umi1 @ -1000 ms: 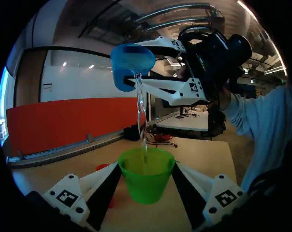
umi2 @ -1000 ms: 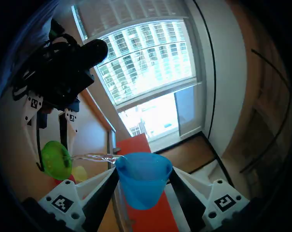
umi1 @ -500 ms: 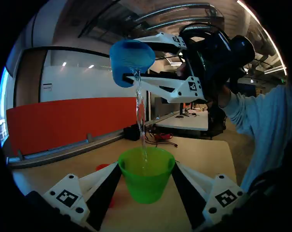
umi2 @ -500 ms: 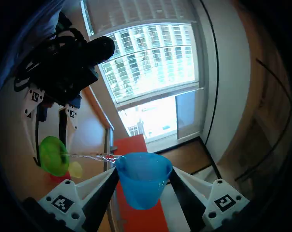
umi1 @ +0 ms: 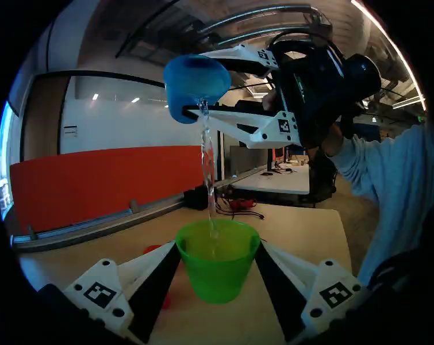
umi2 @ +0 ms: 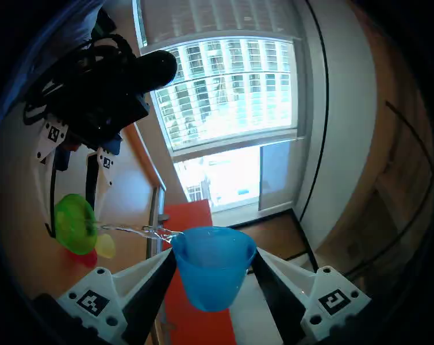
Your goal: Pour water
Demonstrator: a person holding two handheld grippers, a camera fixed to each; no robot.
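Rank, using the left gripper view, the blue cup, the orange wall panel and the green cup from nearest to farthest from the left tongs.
1. green cup: gripped between the left tongs, centre bottom.
2. blue cup: above it, tipped and pouring water.
3. orange wall panel: far behind, at left.

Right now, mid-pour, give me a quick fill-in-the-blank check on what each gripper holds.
1. The right gripper is shut on the tilted cup, whose colour is ____.
2. The left gripper grips the upright cup, whose colour is ____.
3. From the tilted cup a thin stream of ____ falls into the upright cup.

Missing words: blue; green; water.
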